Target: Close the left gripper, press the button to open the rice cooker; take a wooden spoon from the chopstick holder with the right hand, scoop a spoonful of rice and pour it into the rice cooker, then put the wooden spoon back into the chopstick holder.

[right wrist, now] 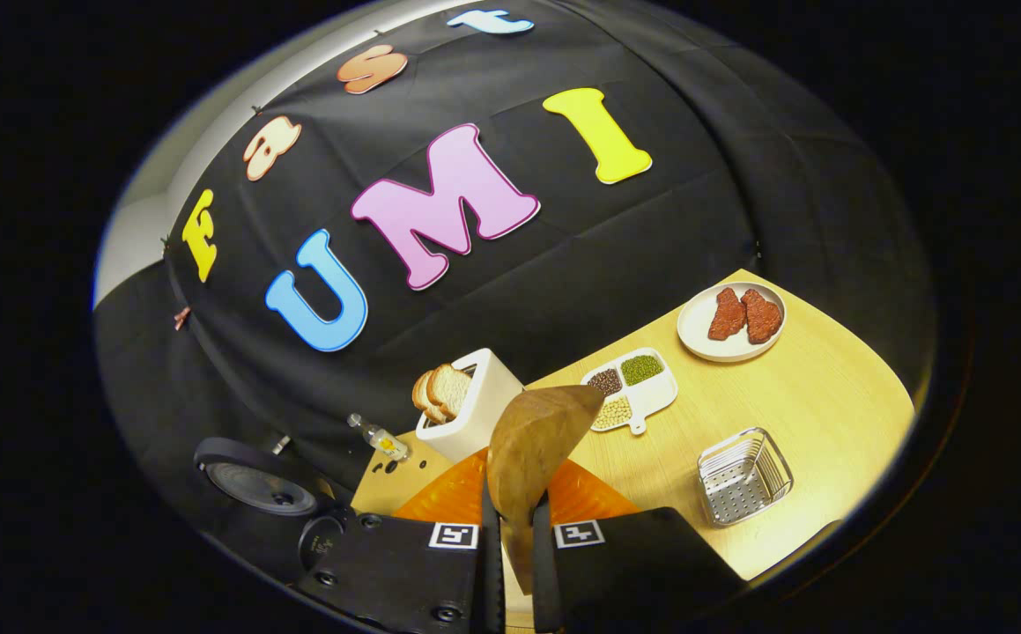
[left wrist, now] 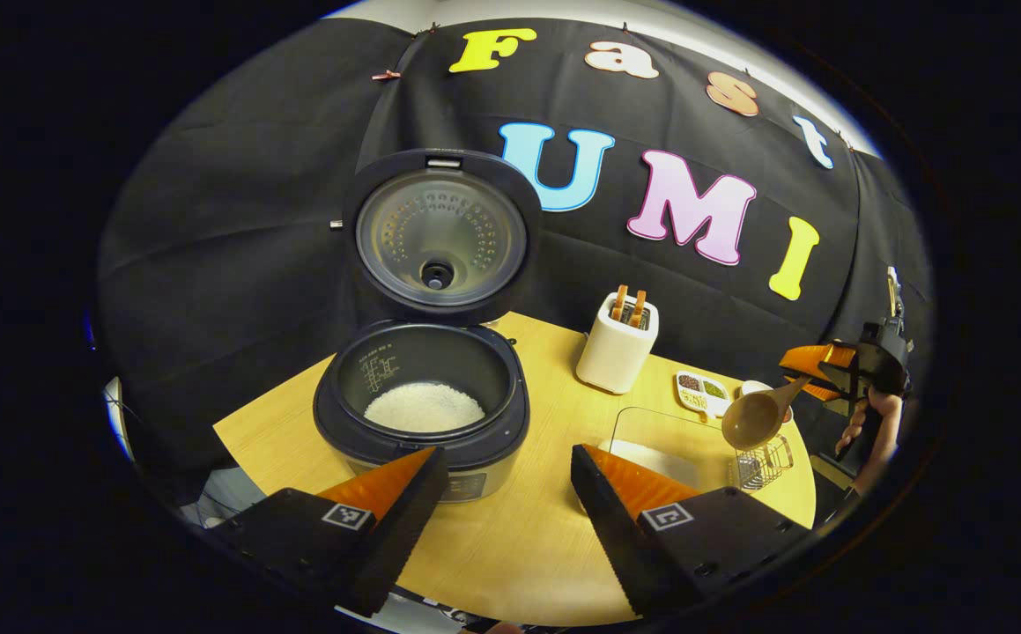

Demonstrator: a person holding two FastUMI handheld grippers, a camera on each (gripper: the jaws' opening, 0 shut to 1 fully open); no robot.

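We're seeing the rice cooker [left wrist: 422,414] sitting lid-up with white rice in its pot. Our right gripper [right wrist: 510,528] is clamping the wooden spoon [right wrist: 532,445] by the handle, bowl pointing up and away, hanging above the table [left wrist: 519,537]. Left gripper [left wrist: 506,493] is hovering with fingers spread. The right gripper view is giving us a plate [right wrist: 695,339] holding two reddish pieces and an empty wire basket [right wrist: 743,475].

Even overhead light, soft shadows; sharp centres (strong fisheye bending at edges), faint glare on the table [left wrist: 519,537].
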